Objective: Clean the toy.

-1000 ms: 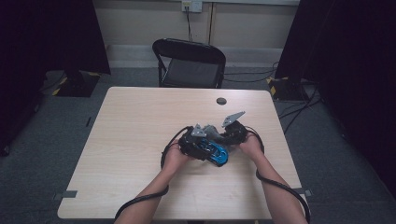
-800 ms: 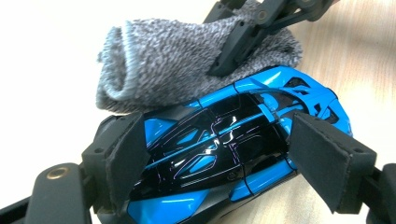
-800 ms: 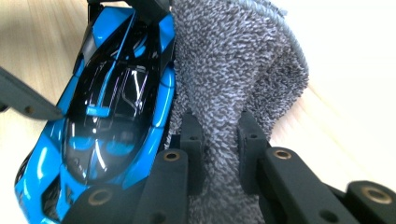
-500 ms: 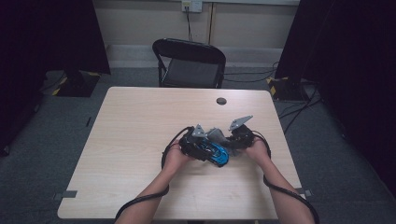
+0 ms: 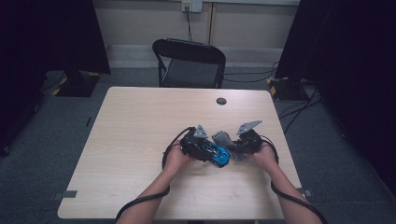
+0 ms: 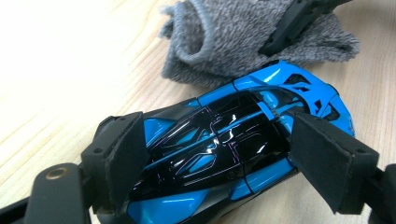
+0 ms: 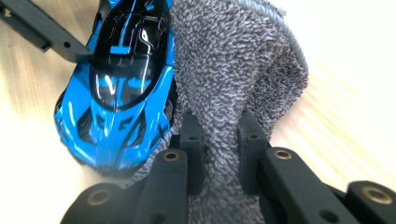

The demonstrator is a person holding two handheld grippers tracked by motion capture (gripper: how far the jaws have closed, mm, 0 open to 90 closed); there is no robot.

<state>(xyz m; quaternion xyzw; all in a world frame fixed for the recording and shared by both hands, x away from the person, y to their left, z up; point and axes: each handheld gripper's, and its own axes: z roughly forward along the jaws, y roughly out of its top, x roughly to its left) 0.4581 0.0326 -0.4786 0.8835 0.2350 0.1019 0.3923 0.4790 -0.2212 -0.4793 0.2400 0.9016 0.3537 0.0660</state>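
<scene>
- Nearest in the high view, we see our two forearms come up from the bottom edge to the front half of the wooden table (image 5: 140, 121).
- Our left gripper (image 5: 201, 146) clamps the blue and black toy car (image 6: 224, 154) across its body — in the left gripper view both pads press its flanks, and the car lies tilted on the tabletop.
- Our right gripper (image 7: 219, 154) has its jaws drawn narrow on a fold of the grey cloth (image 7: 233, 74), pinched between the pads.
- The cloth lies right against the car's side, touching it — both sit between our hands, right of the table's middle.
- Farther off, a small dark round disc (image 5: 221, 101) rests near the far edge.
- Beyond the table stands a black folding chair (image 5: 189, 63).
</scene>
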